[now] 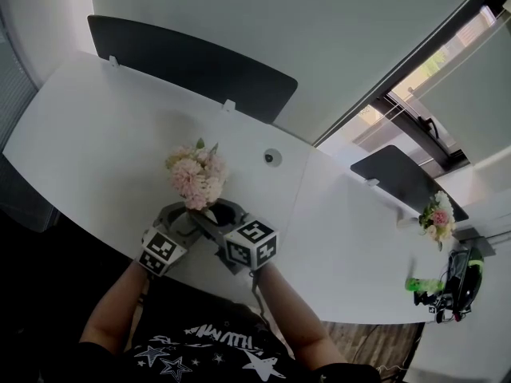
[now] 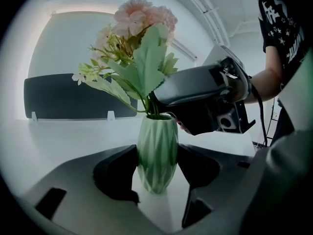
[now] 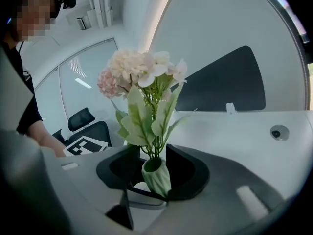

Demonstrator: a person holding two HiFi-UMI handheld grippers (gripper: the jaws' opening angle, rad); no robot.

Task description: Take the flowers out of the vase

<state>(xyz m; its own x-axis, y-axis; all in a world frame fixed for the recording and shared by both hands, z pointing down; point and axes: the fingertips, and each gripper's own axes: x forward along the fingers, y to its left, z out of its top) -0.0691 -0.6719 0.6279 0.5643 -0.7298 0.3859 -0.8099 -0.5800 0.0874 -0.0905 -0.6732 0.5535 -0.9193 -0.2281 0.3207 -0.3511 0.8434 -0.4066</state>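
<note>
Head view: a white desk [image 1: 88,142] with a dark divider [image 1: 192,62] behind it and a window [image 1: 435,70] to the right. Both forearms converge on the flowers [image 1: 196,178], with my left gripper [image 1: 182,214] and right gripper [image 1: 225,211] under the blooms.

Left gripper view: only here do I see the jaws clamped on the green vase [image 2: 156,155], which stands upright on the desk.

Right gripper view: the jaws pinch the stems just above the vase's mouth, and the flowers are not yet out.
</note>
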